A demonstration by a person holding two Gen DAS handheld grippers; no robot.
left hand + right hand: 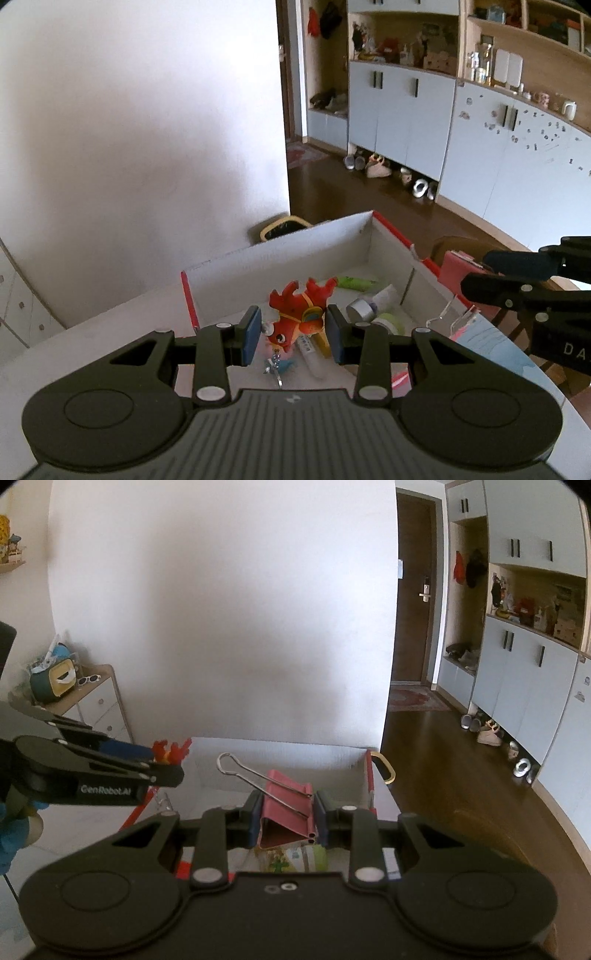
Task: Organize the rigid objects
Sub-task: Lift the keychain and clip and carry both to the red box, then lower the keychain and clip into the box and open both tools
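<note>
Box: white cardboard box with red rim (280,243), on the table; tubes and a silver cap inside.
Left gripper (291,332): fingers clamped on the red-orange plastic fish toy (299,314), held above the box.
Right gripper (286,818): fingers clamped on the pink metal binder clip (286,805), over the box.

Black two-finger grippers, blue pads

The left gripper (291,334) and right gripper (284,818) had silver screws, round black discs; white "GenRobot.AI" lettering marked one.
</note>
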